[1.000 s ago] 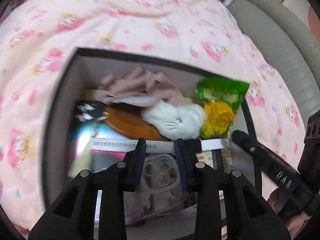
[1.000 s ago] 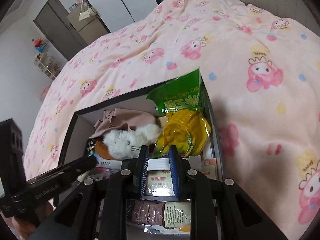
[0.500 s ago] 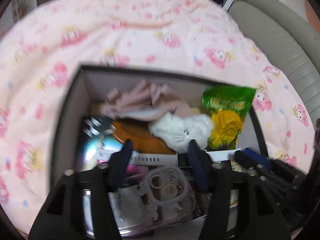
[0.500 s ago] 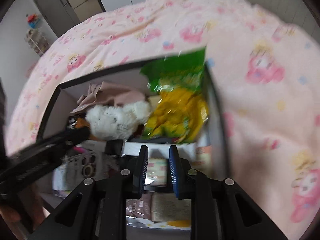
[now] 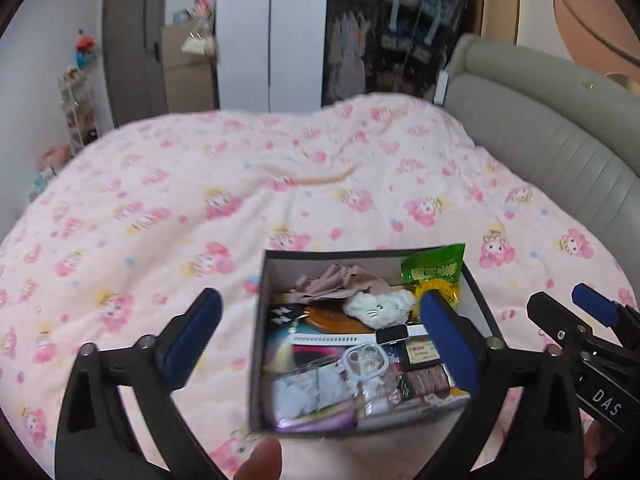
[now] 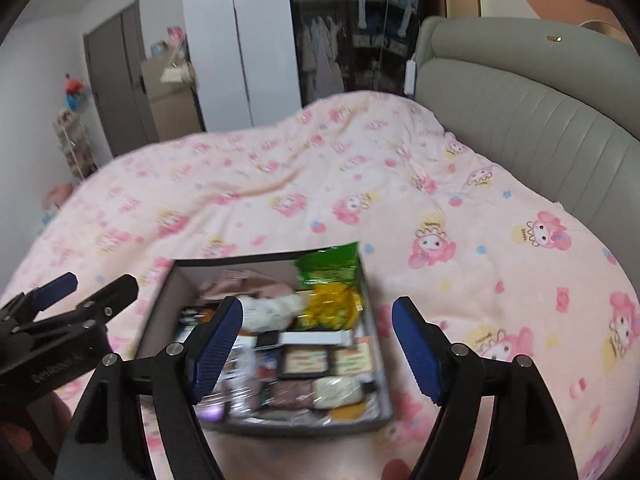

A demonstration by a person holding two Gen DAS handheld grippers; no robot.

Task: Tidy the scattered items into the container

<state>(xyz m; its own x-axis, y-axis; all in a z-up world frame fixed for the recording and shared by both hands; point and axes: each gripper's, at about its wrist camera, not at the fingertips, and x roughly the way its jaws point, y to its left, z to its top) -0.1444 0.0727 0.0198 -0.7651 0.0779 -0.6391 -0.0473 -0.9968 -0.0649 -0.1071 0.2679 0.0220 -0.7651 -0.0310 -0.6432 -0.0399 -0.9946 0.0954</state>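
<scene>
A dark open box (image 5: 258,320) (image 6: 370,304) sits on the pink bed cover, full of items: a white plush toy (image 5: 380,306), a green and yellow snack bag (image 5: 434,274) (image 6: 330,280), a white-strapped watch (image 5: 394,334) (image 6: 316,337), pink cloth (image 5: 328,282), packets. My left gripper (image 5: 320,338) is open wide and empty, held above the box. My right gripper (image 6: 318,338) is open wide and empty, above the box too. Each gripper shows in the other's view: the right one (image 5: 576,312), the left one (image 6: 86,294).
The pink patterned bed cover (image 5: 200,200) spreads all round the box. A grey padded headboard (image 5: 560,132) runs along the right. White wardrobe doors (image 5: 272,36), a dark open closet and a shelf with toys stand beyond the bed.
Both grippers have opened wide and pulled up and back from the box. The left one let go of the white-strapped watch, which now lies in the box.
</scene>
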